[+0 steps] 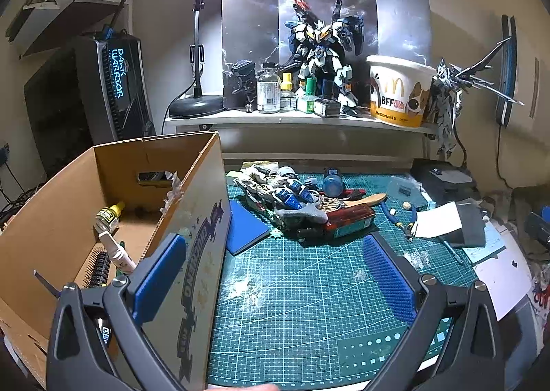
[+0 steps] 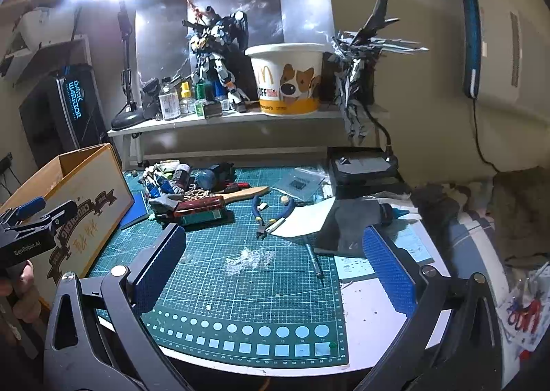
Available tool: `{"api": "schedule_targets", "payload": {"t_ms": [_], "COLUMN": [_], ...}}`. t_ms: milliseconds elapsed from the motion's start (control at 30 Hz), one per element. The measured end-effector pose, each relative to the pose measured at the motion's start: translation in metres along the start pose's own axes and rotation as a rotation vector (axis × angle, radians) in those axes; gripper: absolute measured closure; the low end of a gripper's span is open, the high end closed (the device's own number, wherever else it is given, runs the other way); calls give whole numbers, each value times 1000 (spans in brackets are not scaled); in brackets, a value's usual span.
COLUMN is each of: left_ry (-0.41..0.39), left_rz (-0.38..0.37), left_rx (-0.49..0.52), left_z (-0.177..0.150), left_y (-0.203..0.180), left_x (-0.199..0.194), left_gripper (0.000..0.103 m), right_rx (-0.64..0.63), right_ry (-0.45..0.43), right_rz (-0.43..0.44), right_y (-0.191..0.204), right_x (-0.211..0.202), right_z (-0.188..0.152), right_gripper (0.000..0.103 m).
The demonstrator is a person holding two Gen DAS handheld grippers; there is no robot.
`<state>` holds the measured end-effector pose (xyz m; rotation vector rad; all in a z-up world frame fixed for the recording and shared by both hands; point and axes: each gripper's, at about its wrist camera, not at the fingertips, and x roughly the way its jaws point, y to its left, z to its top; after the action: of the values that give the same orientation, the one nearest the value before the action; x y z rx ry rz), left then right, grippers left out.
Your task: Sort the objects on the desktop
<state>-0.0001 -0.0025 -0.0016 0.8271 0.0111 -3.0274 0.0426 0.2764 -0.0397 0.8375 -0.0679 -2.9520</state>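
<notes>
A green mat [image 2: 240, 288] covers the desk. A cardboard box [image 1: 103, 191] stands on its left side, with a bottle [image 1: 109, 217] and brush [image 1: 99, 269] inside. A pile [image 2: 192, 195] of small things lies at the mat's back. Pliers [image 2: 271, 215] lie near it. Both grippers, left [image 1: 271, 274] and right [image 2: 275, 274], are spread wide and hold nothing.
</notes>
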Motion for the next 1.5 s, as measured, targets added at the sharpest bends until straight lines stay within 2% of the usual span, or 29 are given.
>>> {"api": "schedule_targets", "payload": {"t_ms": [100, 167, 333, 800, 1133, 1333, 1500], "left_ry": [16, 60, 38, 41, -10, -52, -20], "left_rz": [-1, -1, 8, 37, 5, -78, -133], "left_rx": [-20, -21, 5, 29, 33, 56, 52], "left_z": [-2, 0, -11, -9, -12, -17, -27], "left_y": [4, 7, 11, -1, -14, -32, -48], "left_x": [1, 11, 9, 9, 3, -7, 13], "left_gripper": [0, 0, 0, 0, 0, 0, 0], "right_rx": [-3, -16, -43, -29, -30, -16, -2], "right_ry": [2, 7, -3, 15, 28, 36, 44], "right_rz": [-3, -6, -4, 12, 16, 14, 14], "right_y": [-3, -1, 7, 4, 0, -9, -16], "right_x": [2, 6, 7, 8, 11, 13, 14], "right_z": [1, 2, 0, 0, 0, 0, 0], "right_gripper": [0, 0, 0, 0, 0, 0, 0]}}
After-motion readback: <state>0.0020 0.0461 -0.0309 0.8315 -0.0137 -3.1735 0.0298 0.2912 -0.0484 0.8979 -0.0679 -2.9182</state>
